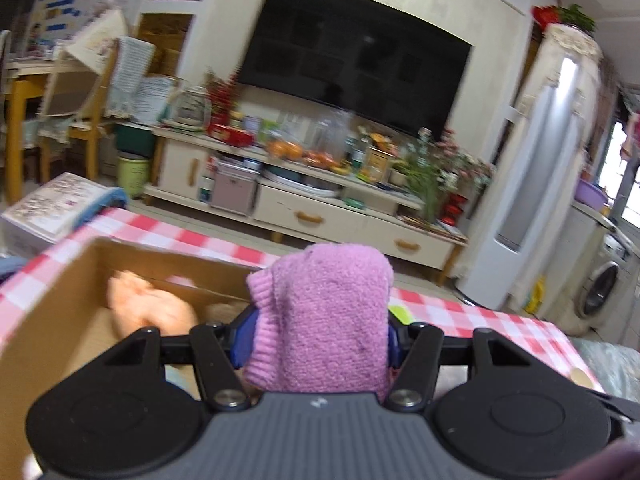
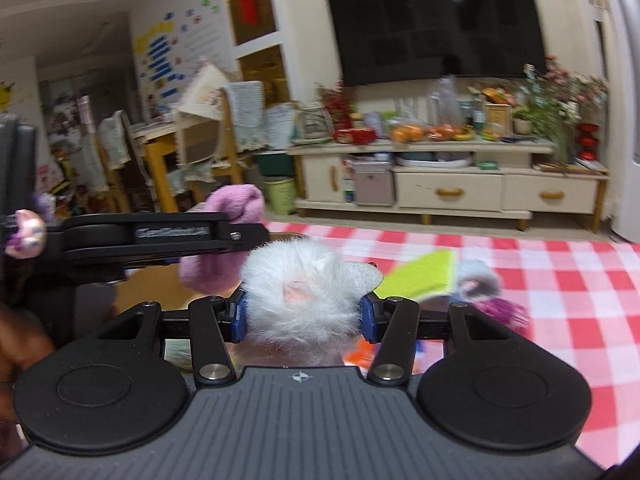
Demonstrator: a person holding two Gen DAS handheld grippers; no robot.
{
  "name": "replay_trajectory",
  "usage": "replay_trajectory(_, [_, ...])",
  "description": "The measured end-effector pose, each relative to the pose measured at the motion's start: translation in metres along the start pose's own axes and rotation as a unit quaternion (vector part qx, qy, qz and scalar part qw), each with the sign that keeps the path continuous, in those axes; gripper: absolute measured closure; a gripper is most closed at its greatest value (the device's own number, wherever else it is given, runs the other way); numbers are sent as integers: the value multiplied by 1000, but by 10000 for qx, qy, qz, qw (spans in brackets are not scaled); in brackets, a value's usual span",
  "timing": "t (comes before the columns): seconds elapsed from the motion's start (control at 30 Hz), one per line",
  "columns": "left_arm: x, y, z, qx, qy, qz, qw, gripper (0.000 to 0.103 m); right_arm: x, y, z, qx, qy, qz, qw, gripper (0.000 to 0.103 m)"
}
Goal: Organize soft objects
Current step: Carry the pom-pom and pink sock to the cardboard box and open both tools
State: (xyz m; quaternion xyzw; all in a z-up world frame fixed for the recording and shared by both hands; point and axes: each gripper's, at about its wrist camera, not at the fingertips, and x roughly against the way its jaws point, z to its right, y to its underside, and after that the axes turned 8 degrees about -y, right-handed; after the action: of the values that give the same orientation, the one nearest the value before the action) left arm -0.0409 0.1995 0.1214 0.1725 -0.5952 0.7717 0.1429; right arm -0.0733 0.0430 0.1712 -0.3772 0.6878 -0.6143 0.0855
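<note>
My left gripper [image 1: 316, 336] is shut on a folded purple knit cloth [image 1: 324, 316] and holds it above the near right corner of an open cardboard box [image 1: 48, 300]. A peach-coloured soft toy [image 1: 148, 304] lies inside the box. My right gripper [image 2: 304, 316] is shut on a white fluffy plush toy [image 2: 300, 292] with a pink ear, above the red-and-white checked tablecloth [image 2: 560, 280]. In the right wrist view the left gripper [image 2: 168, 236] shows from the side at left, with the purple cloth [image 2: 236, 204] in it.
A yellow-green sponge [image 2: 424, 276], a grey fuzzy item [image 2: 476, 276] and a purple tinsel item [image 2: 508, 312] lie on the tablecloth right of the plush. Beyond the table stand a TV cabinet [image 1: 340, 216], a fridge [image 1: 536, 168] and wooden chairs [image 1: 52, 120].
</note>
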Motion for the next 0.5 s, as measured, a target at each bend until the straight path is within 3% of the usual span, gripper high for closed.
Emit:
replay_trajectory(0.3, [-4,-15,-50,282,-774,121,9965,43,-28,-8,-51,414,-518,-254,9975,39])
replay_trajectory(0.5, [-7,-19,-72,417,-1047,45,9936,43,-45,-8,-70,459,-768,-469,9949,36])
